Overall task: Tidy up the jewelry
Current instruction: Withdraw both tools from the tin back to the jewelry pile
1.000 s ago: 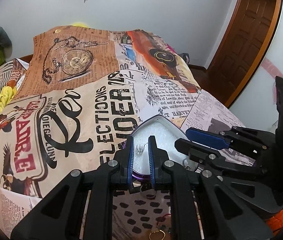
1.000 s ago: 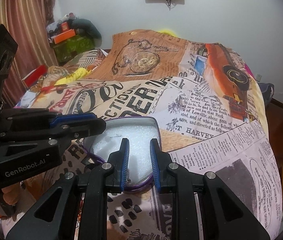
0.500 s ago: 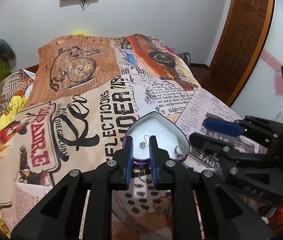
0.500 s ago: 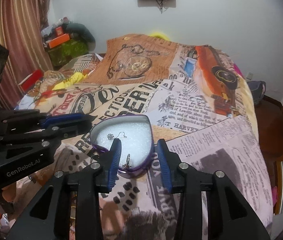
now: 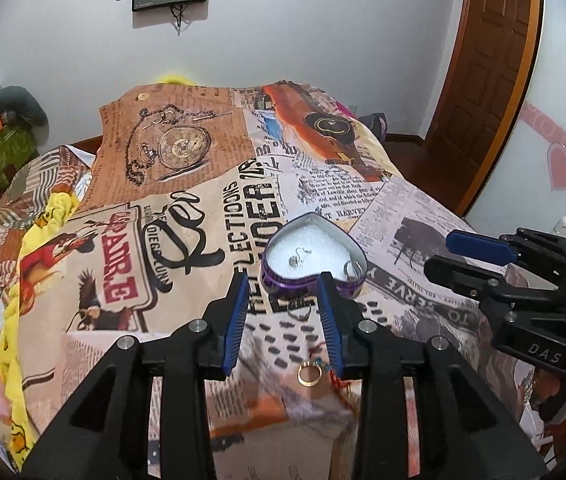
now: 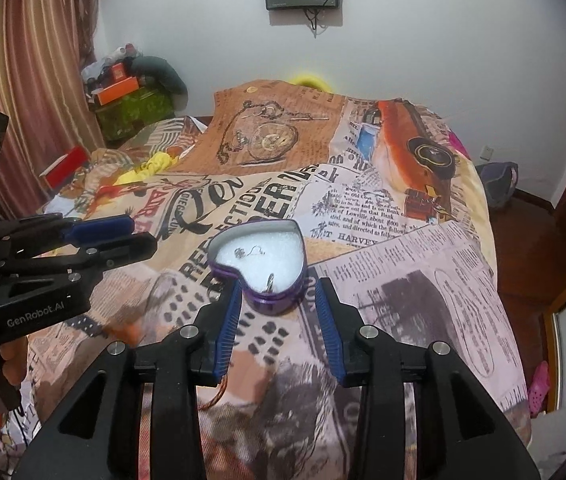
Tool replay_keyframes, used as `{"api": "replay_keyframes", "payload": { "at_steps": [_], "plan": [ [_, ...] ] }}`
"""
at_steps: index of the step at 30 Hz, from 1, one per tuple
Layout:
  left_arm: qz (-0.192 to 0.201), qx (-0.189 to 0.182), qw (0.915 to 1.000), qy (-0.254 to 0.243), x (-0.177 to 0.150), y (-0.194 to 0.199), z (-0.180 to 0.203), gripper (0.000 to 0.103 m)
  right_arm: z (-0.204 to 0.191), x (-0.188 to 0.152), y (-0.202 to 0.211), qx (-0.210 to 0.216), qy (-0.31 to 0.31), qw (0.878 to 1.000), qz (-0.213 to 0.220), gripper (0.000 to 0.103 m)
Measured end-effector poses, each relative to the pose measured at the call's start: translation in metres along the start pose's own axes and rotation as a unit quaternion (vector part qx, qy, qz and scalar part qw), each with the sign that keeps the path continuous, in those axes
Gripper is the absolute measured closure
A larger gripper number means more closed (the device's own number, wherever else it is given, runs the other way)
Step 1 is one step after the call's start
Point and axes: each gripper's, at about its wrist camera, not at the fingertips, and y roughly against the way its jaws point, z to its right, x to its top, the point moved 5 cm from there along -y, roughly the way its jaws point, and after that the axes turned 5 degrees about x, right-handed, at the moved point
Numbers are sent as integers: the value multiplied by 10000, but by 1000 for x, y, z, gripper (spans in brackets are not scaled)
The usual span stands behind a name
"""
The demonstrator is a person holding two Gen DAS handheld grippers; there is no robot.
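Left wrist view: my left hand-held gripper (image 5: 281,286) now has its blue-padded fingers spread wide apart and holds nothing; a second ago they were nearly together over the purple heart-shaped tin (image 5: 314,254). It has also drawn back, so the tin sits just ahead of the fingertips on the newspaper-print bedspread (image 5: 187,216). Inside the tin, on white foam, lie a small silver earring (image 5: 295,259) near the middle and a silver ring (image 5: 353,269) against the wall on the right. I judge the earring has just been released there.

Between the fingers and closer to the camera, a gold ring (image 5: 309,373) lies on the bedspread beside a beaded strand, partly hidden by the right finger. These remain outside the tin.

Right wrist view: my right hand-held gripper (image 6: 279,288) has opened too, its fingers apart and empty, flanking the tin's near tip without clamping it. The left hand-held gripper shows far to its left.

Two pieces are stored; I judge the gold ring the likely next pick.
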Motion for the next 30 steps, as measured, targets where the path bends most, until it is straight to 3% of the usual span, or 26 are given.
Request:
{"api": "replay_keyframes", "payload": {
  "at_steps": [11,20,30],
  "plan": [
    [-360,85,9991,-212,-37,0,6,67,-7,-24,0,61,6,9997,-257,68],
    [-699,156,9974,-83,-61,-13,-9,67,-20,-44,-27,207,202,9974,-666,68],
    [-924,95,9957,-1,-74,-29,-13,67,-29,-44,-54,387,507,9940,-883,68]
  ]
}}
